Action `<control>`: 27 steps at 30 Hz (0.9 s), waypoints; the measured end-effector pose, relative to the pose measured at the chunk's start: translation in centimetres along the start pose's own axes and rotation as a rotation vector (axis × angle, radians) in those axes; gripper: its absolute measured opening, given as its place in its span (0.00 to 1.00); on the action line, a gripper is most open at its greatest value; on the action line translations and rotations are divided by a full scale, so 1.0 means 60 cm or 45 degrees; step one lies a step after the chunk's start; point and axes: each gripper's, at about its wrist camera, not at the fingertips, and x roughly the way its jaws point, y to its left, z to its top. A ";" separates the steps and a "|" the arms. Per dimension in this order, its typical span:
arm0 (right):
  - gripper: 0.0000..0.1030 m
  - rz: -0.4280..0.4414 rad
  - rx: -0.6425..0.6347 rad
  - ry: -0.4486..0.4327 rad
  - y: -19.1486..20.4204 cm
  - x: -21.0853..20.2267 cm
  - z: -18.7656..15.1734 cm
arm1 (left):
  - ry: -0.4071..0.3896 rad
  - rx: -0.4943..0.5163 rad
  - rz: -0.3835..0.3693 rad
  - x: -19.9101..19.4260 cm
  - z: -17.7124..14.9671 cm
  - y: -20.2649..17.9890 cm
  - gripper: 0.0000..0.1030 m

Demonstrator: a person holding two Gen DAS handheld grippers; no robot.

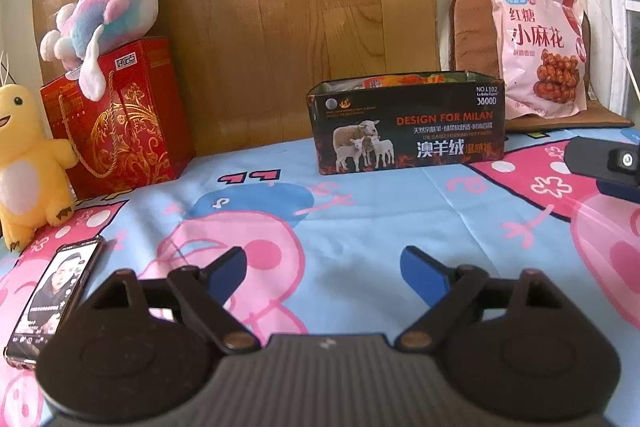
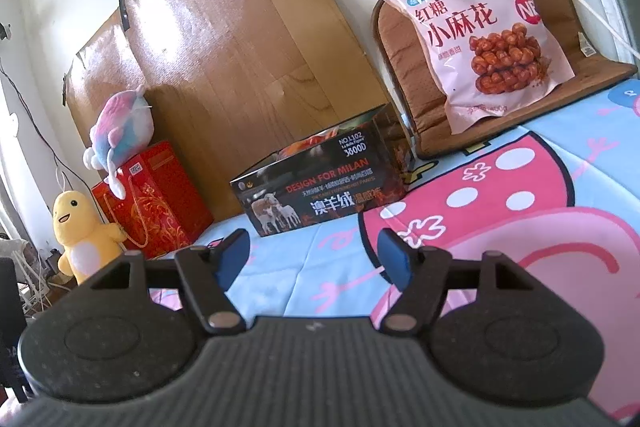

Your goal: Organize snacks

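A black open-top box printed with sheep stands on the bed, with snack packets showing inside its top. It also shows in the right wrist view. A big pink snack bag leans upright on a brown cushion at the back right, also in the right wrist view. My left gripper is open and empty, low over the bedsheet, well short of the box. My right gripper is open and empty, above the sheet, in front of the box. Part of the right gripper shows at the left view's right edge.
A red gift box with a pink-blue plush on top stands at the back left, next to a yellow plush. A phone lies on the cartoon bedsheet at the left. A wood-pattern board covers the wall.
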 end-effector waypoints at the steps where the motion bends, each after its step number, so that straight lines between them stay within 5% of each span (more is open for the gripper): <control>1: 0.71 0.002 0.000 0.000 0.000 0.000 0.000 | 0.002 0.000 0.004 0.001 0.000 0.000 0.86; 15: 0.72 0.002 -0.001 0.002 0.001 0.000 -0.001 | -0.013 0.013 0.047 -0.001 0.002 -0.002 1.00; 27: 0.76 0.001 -0.001 -0.002 0.002 0.000 -0.002 | -0.027 0.009 0.038 -0.006 -0.002 -0.002 1.00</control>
